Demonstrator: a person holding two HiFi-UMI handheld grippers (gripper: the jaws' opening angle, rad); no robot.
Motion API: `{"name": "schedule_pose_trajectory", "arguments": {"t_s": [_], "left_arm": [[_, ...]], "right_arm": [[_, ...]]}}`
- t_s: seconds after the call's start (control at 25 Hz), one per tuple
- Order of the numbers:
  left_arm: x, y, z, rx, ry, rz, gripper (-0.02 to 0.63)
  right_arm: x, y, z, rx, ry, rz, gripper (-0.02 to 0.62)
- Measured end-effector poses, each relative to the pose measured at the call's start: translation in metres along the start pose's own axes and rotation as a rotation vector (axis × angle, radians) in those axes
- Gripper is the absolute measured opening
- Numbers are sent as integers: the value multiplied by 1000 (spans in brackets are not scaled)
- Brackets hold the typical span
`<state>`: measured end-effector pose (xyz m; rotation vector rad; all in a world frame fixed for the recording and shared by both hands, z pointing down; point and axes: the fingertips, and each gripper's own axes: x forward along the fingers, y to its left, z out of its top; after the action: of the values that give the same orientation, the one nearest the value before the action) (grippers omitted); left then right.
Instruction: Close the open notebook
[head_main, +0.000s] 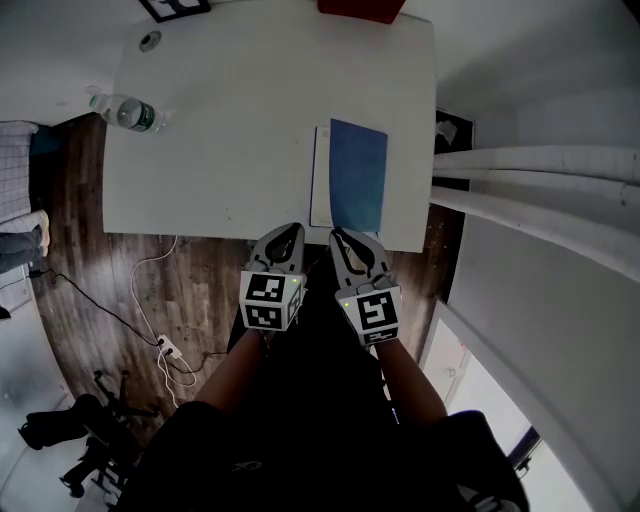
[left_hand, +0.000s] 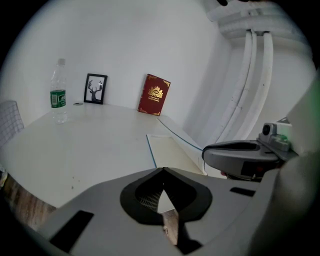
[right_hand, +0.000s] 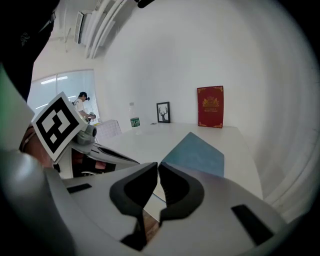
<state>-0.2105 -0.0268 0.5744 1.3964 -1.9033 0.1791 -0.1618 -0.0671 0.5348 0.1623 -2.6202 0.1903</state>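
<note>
Only the right gripper view shows a person (right_hand: 82, 101) beyond the notebook (right_hand: 196, 155).

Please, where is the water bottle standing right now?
In the head view the water bottle stands at the far left corner of the table; in the left gripper view it is upright, just left of the small framed picture.
</note>
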Motion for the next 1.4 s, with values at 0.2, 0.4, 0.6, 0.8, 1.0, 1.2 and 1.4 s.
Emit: {"name": "schedule_pose_trajectory", "arguments": {"t_s": [0.2, 0.4, 0.6, 0.8, 1.0, 1.2, 1.4], "left_arm": [[-3, 7, -7, -27, -2, 17, 2], [-5, 12, -11, -54, -15, 24, 2], [-4, 11, -17, -70, -16, 26, 2], [-1, 12, -23, -80, -7, 28, 2], [1, 14, -24, -83, -5, 31, 2], [1, 13, -28, -81, 16, 27, 2], [-1, 11, -32, -79, 33, 19, 2]], "right_arm": [[9, 5, -6, -17, 23, 16, 37], [17, 9, -11, -58, 50, 26, 37], [22, 13, -10, -68, 83, 41, 37], [27, 15, -15, -85, 101, 53, 37], [34, 17, -23, -97, 132, 66, 37], [45, 19, -37, -139, 173, 91, 37], [53, 21, -50, -165, 233, 100, 37]]}}
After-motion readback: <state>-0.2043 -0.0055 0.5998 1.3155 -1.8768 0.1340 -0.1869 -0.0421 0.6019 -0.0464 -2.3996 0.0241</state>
